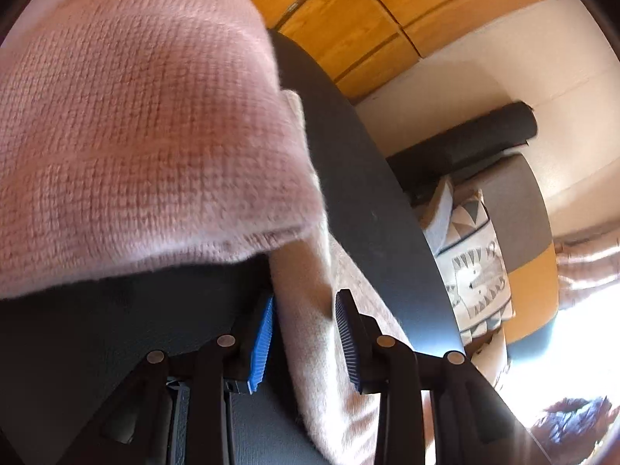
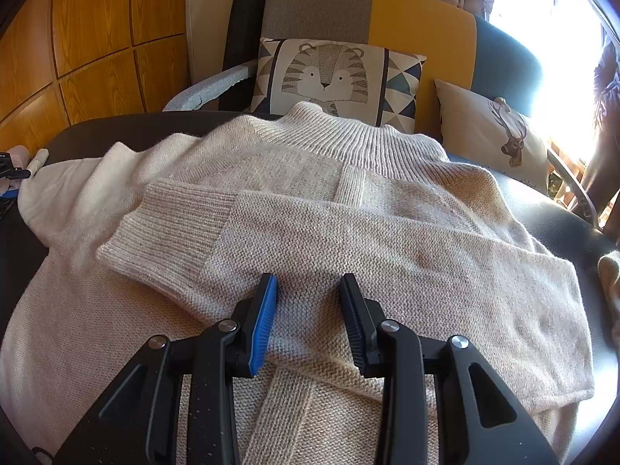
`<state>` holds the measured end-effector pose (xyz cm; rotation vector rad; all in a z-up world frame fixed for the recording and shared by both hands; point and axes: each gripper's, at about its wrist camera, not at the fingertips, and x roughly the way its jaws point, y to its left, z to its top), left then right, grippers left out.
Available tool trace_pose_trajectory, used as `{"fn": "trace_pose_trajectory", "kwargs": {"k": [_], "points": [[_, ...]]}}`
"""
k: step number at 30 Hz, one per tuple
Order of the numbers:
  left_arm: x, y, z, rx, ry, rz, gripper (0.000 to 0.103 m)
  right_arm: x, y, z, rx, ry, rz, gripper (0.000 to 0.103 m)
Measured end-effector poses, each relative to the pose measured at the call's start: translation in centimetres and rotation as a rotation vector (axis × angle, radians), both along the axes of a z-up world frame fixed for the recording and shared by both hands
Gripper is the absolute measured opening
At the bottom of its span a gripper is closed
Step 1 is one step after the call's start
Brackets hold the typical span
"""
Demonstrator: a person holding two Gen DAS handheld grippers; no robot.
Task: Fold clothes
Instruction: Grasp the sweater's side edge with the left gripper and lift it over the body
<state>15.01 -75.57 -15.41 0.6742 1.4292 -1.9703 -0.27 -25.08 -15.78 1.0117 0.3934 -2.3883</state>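
A beige knit sweater [image 2: 348,201] lies spread on a dark round table [image 2: 573,224], collar toward the far side, one sleeve [image 2: 348,248] folded across its chest. My right gripper [image 2: 308,314] hovers open just above that folded sleeve and holds nothing. In the left wrist view, my left gripper [image 1: 304,333] is at the table's edge with its jaws apart around a hanging fold of the sweater [image 1: 310,310]; a large blurred bulge of the same knit [image 1: 135,135] fills the upper left. The left gripper is barely seen at the far left of the right wrist view.
A grey and yellow armchair [image 2: 387,7] stands behind the table [image 1: 356,162] with a tiger cushion [image 2: 329,73] and a deer cushion [image 2: 500,139]. A black roll [image 2: 248,31] leans beside it. Wood wall panels [image 2: 97,38] are on the left, a bright window on the right.
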Motion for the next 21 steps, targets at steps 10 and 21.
{"fn": "trace_pose_trajectory", "kwargs": {"k": [10, 21], "points": [[-3.4, 1.0, 2.1, -0.124, -0.002, -0.048, 0.008, 0.0, 0.1, 0.0, 0.003, 0.002, 0.001, 0.036], [-7.4, 7.8, 13.9, -0.378, 0.27, -0.228, 0.007, -0.5, 0.4, 0.2, -0.033, -0.034, 0.001, 0.038]]}}
